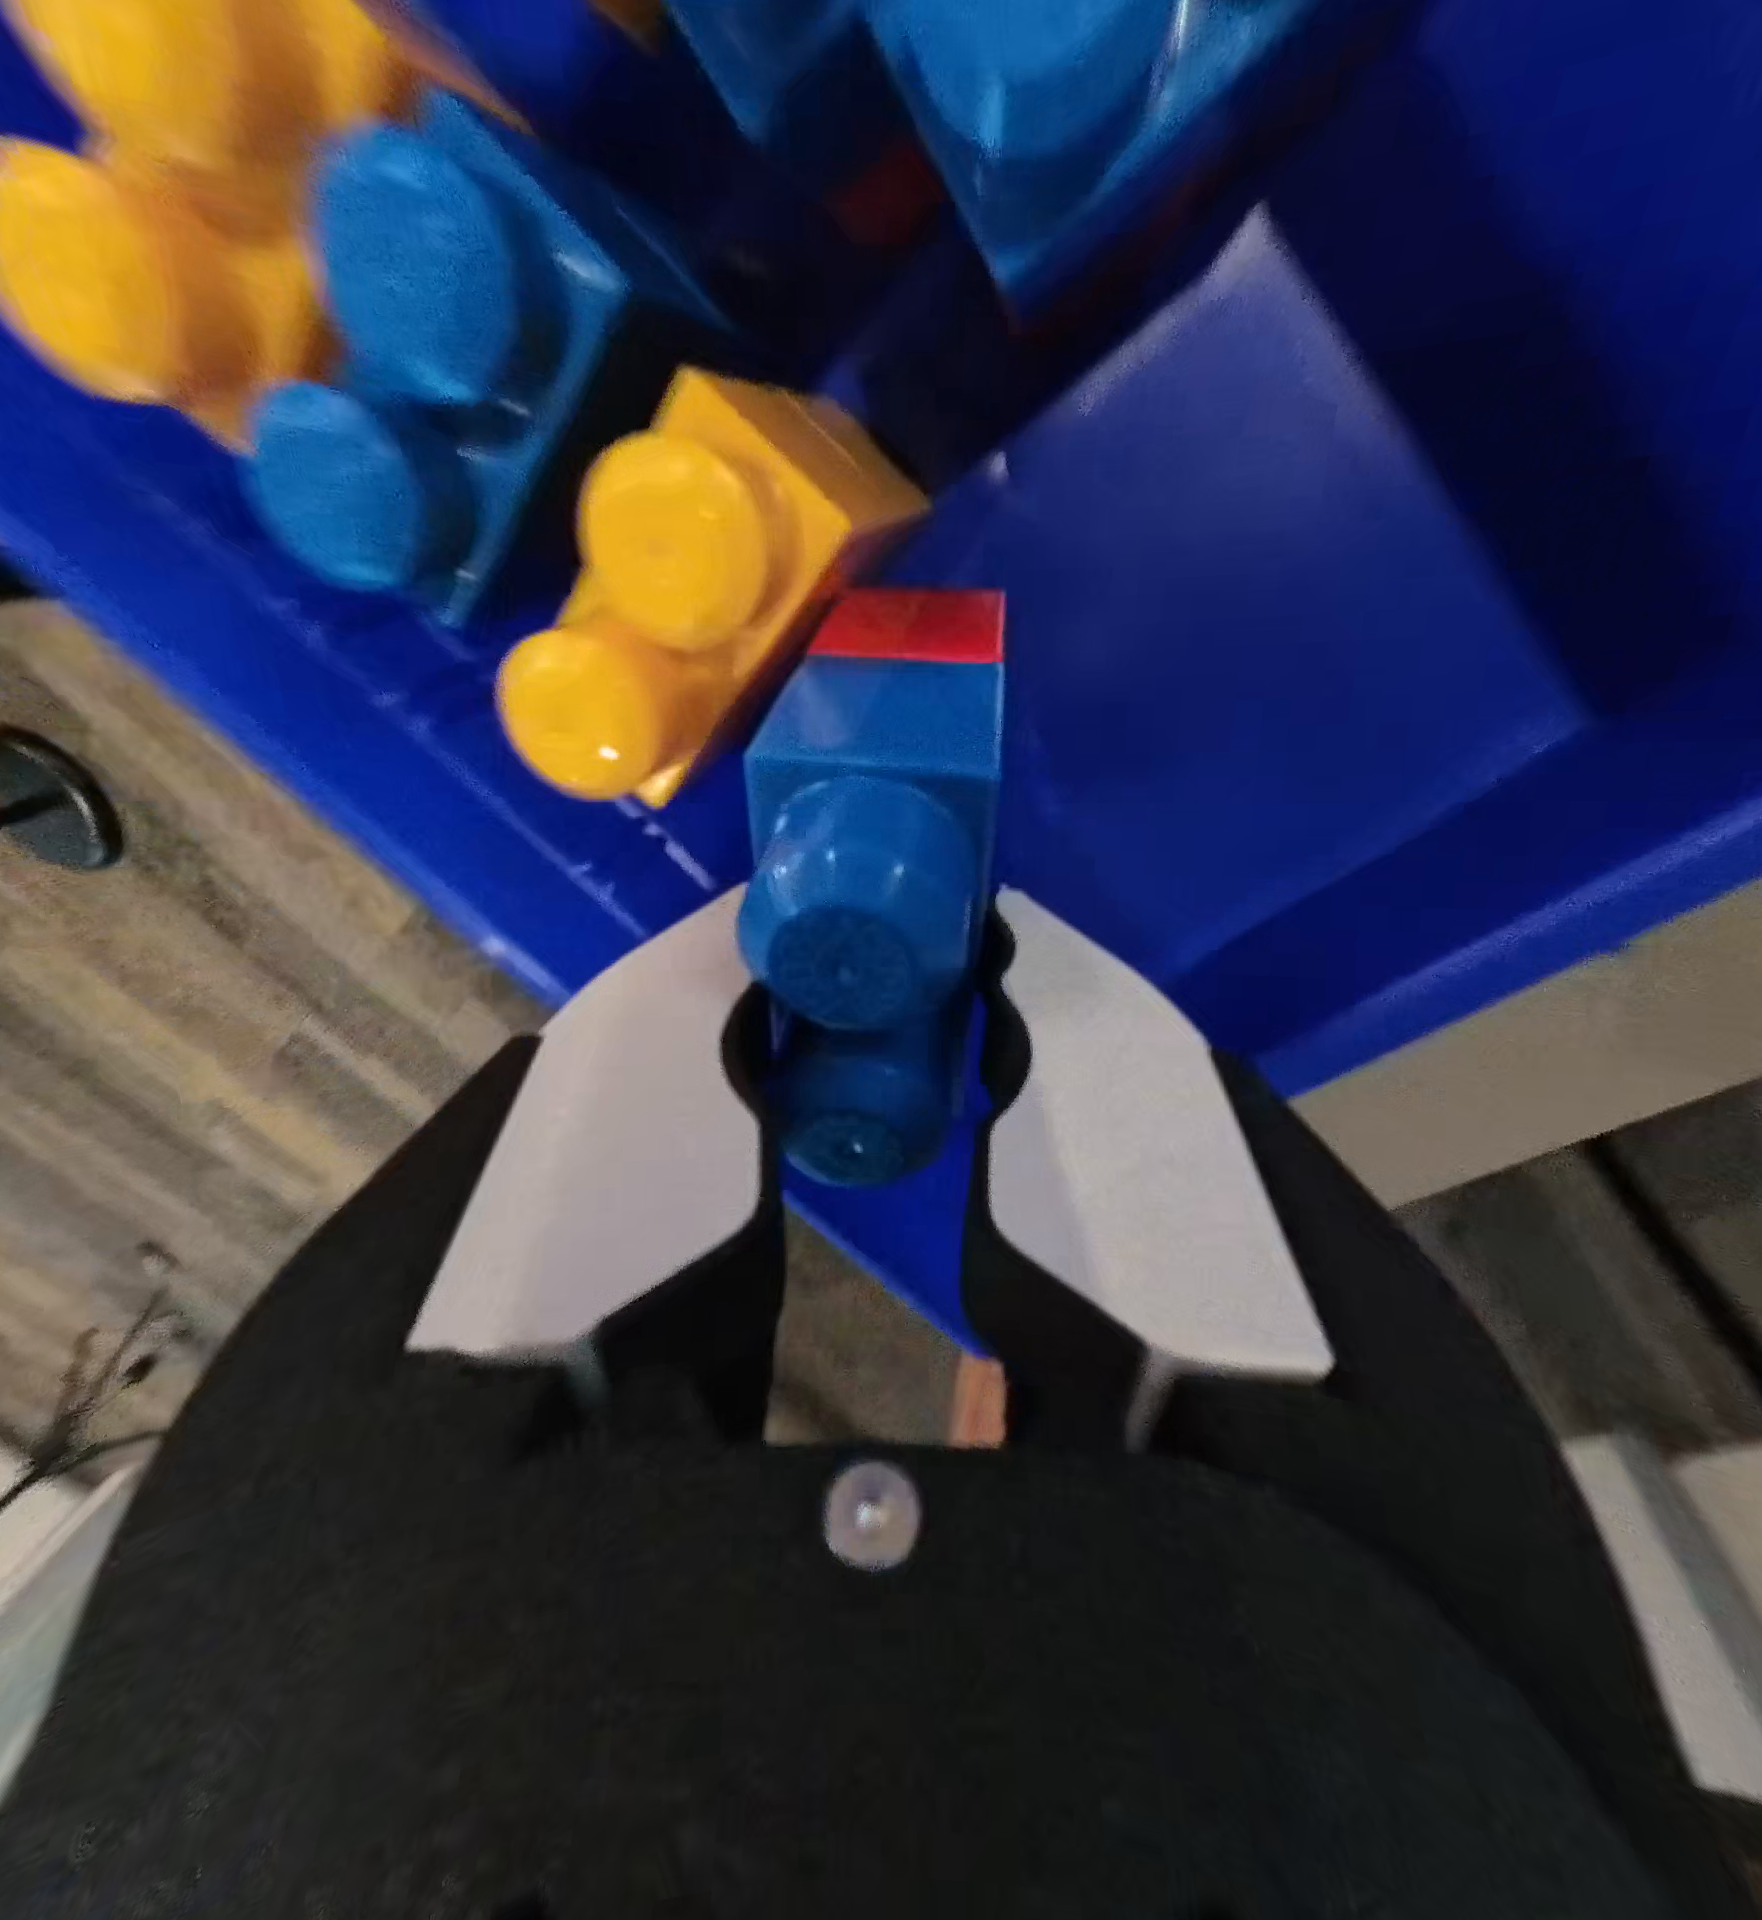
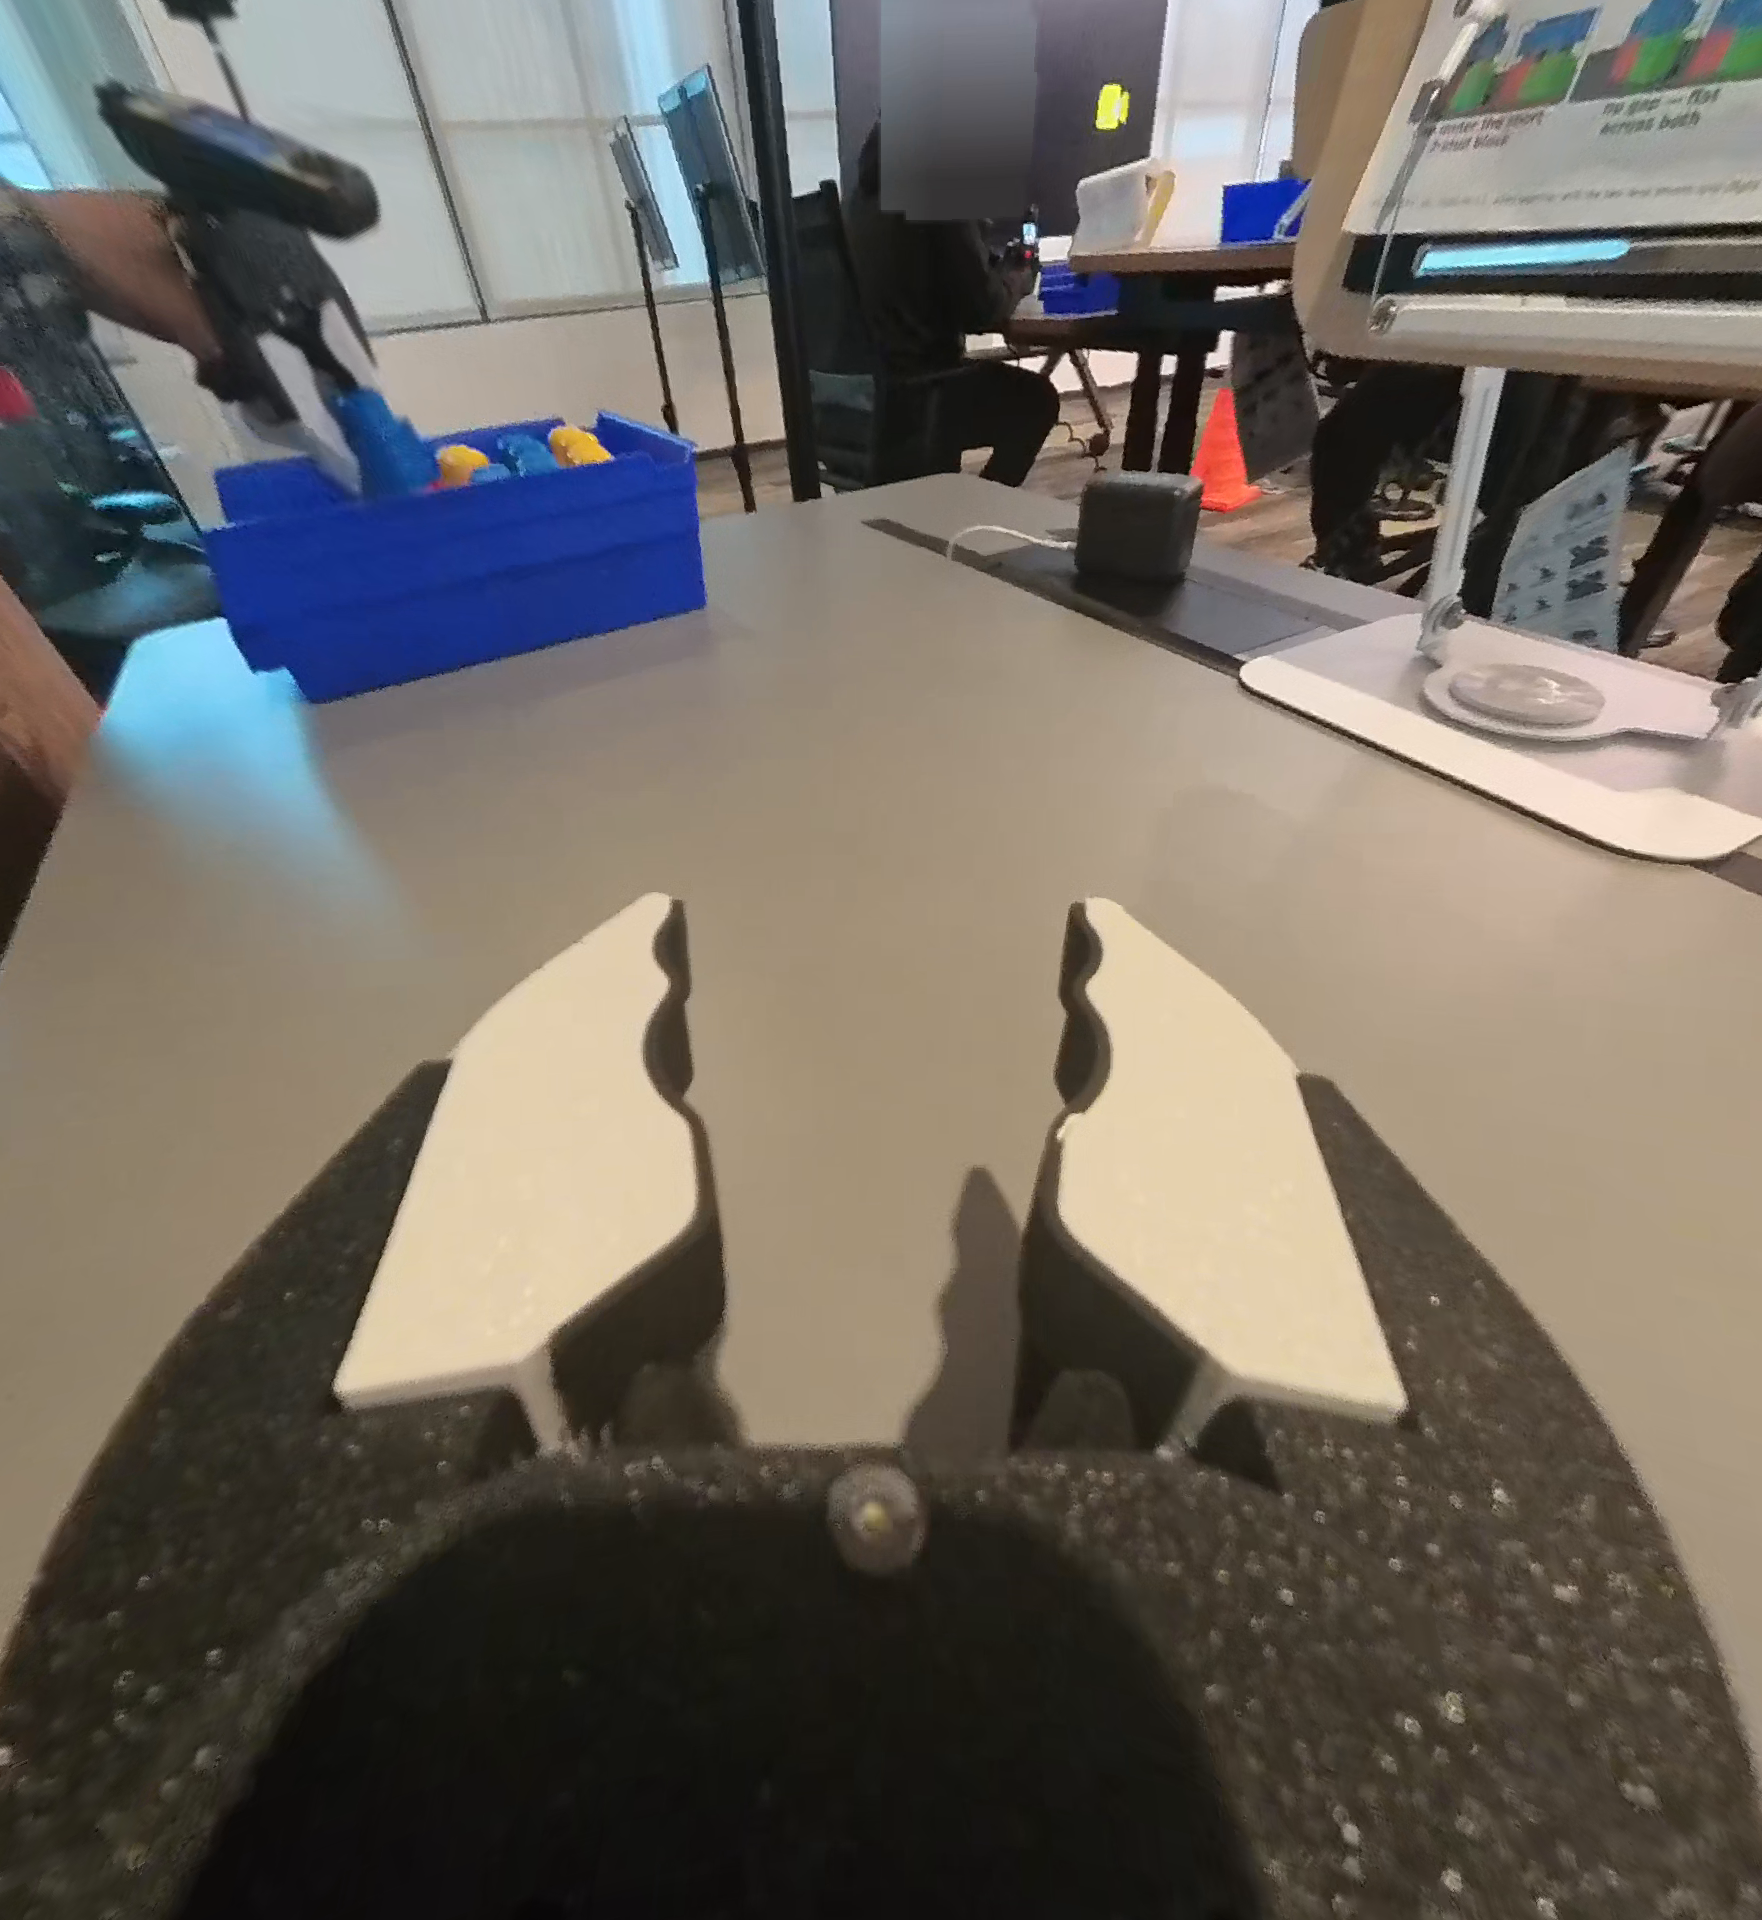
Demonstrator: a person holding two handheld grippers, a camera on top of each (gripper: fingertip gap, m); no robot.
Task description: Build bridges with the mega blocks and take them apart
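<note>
The grey table filled the right wrist view, with the blue bin at its far left corner. Low over the bare tabletop, the right gripper hovered level, fingers spread wide and empty. Over the bin, the left gripper tilted downward in a person's hand — its fingers clamped narrowly on a blue block. Only the left wrist view showed a red block beyond the blue one, and a loose yellow block in the bin. An instruction sheet stood far right, writing blurred.
</note>
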